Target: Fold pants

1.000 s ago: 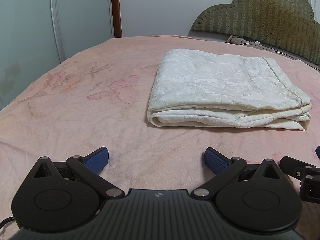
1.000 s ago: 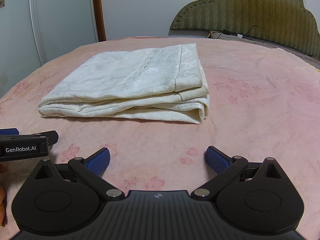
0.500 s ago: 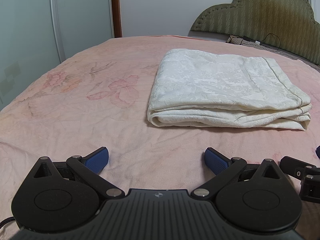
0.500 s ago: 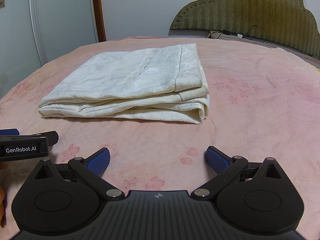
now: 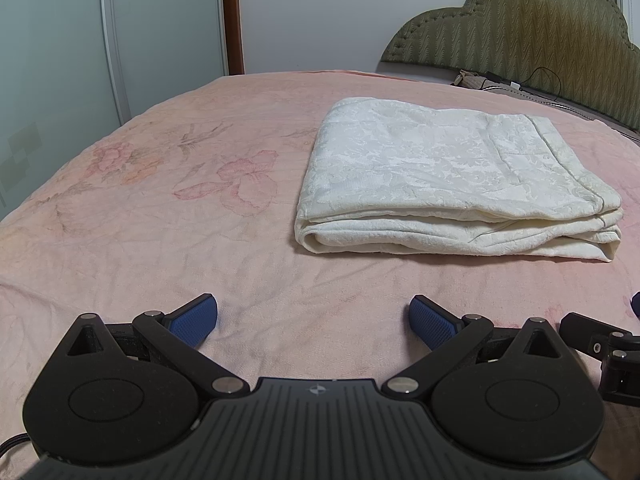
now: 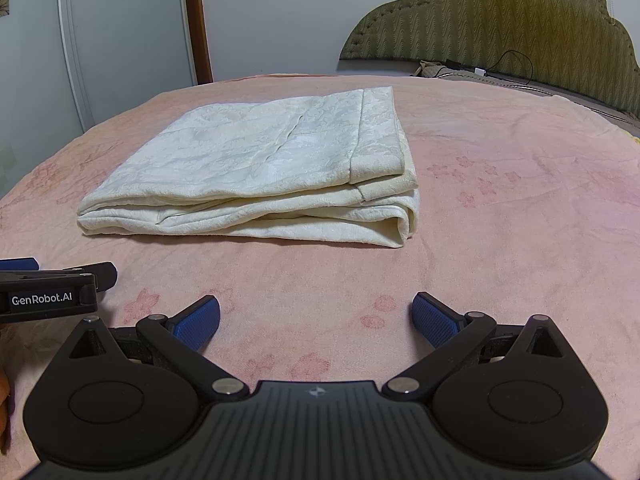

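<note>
Cream brocade pants (image 5: pixel 448 176) lie folded in a neat stack; both claws gape wide, holding nothing.

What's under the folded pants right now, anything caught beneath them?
The white pants lie folded flat on the pink floral bedspread; only bedspread shows around their edges. Whatever lies directly beneath or between the layers is covered.

My two wrist cameras sit low over the bed's (image 5: pixel 160 216) near edge, side by side, facing the far headboard (image 6: pixel 492 20); both share the folded pants (image 5: pixel 448 176).
</note>
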Motion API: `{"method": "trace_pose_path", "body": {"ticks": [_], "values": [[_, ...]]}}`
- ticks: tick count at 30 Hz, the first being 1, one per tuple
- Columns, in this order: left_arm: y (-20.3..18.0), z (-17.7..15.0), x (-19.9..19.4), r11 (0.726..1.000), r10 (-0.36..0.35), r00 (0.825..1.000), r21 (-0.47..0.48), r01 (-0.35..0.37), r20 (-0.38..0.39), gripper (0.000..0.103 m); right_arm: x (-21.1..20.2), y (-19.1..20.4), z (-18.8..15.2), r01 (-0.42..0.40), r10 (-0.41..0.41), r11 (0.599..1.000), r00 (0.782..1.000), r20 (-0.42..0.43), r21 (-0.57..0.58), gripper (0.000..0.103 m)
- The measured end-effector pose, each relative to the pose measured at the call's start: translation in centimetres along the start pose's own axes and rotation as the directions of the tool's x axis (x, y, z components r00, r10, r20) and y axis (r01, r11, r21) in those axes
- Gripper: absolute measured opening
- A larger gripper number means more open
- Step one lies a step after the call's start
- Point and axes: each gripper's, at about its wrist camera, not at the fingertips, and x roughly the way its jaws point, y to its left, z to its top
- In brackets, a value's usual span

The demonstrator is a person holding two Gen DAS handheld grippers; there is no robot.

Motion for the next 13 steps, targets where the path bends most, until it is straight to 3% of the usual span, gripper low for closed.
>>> {"method": "trace_pose_path", "body": {"ticks": [13], "values": [[-0.03, -0.01, -0.08, 1.0, -0.001, 1.0, -0.002, 0.001, -0.001, 0.103, -0.01, 0.0, 0.0, 0.0, 0.0, 1.0, 1.0, 0.0, 0.0, 0.103]]}}
